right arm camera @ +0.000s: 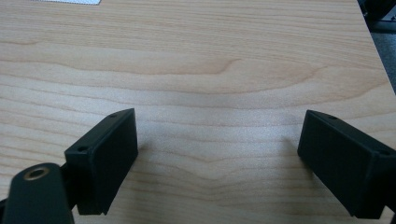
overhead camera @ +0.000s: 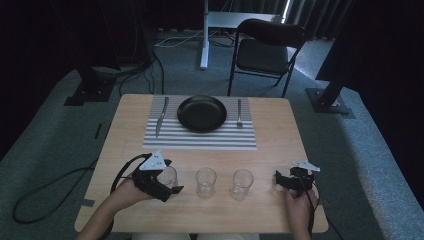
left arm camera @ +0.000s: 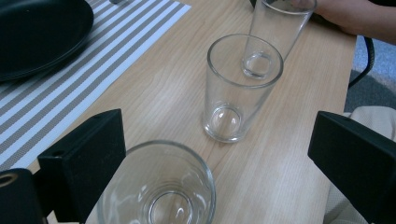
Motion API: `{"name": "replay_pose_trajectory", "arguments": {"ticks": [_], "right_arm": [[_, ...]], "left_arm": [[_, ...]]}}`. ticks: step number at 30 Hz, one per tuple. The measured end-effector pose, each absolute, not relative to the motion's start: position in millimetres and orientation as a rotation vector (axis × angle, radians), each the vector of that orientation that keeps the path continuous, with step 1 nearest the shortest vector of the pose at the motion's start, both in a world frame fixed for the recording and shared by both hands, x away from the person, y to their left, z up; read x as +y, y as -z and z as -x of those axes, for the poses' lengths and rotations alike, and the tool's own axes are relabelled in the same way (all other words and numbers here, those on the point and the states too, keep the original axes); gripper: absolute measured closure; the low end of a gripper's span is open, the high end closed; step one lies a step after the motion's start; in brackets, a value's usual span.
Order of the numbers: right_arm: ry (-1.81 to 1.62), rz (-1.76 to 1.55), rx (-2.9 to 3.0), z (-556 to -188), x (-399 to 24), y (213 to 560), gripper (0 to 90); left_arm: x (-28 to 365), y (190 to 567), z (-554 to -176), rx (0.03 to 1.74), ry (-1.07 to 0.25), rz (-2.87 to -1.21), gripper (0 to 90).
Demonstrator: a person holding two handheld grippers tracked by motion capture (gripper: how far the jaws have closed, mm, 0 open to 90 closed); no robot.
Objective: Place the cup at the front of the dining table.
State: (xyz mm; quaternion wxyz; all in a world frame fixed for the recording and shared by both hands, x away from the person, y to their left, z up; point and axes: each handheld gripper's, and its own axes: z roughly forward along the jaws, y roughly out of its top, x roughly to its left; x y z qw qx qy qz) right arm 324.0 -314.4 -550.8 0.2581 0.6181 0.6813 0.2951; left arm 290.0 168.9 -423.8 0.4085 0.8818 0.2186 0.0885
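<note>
A light wooden surface (overhead camera: 270, 145) carries a place setting along its far edge and a row of three clear glasses near its near edge. At the far edge a grey-and-white striped placemat (overhead camera: 200, 137) lies centred, with a black plate (overhead camera: 202, 113) on it. A knife (overhead camera: 161, 116) lies on the mat to the left of the plate and a fork (overhead camera: 239, 113) to its right, both pointing away from the person.

The left glass (overhead camera: 169, 176) stands toward the near-left corner, the middle glass (overhead camera: 205, 181) at the centre of the near edge, and the right glass (overhead camera: 242, 183) just beyond it toward the right; all three are upright, empty and apart from one another.

The left gripper (overhead camera: 170, 181), held in the person's left hand (overhead camera: 131, 192), is at the left glass. In the left gripper view its fingers (left arm camera: 84, 158) stand wide apart with the glass rim between them; the left finger appears to sit right against the glass wall, though contact is hard to confirm, and the other finger is clear of it.

The right gripper (overhead camera: 286, 181), held in the right hand (overhead camera: 299, 202), rests low near the near-right corner, well apart from the right glass. In the right gripper view its fingers (right arm camera: 105, 156) are spread wide over bare wood.

Beyond the surface, a black folding chair (overhead camera: 267, 52) stands on grey carpet.
</note>
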Motion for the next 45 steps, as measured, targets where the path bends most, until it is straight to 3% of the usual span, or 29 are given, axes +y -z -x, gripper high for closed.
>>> {"name": "replay_pose_trajectory", "arguments": {"ticks": [45], "right_arm": [[-0.8,-1.676,1.847,-324.0,-314.4,550.8,11.6]], "left_arm": [[79.2,420.7,-308.5,0.41,-0.151,-2.317,5.9]]}}
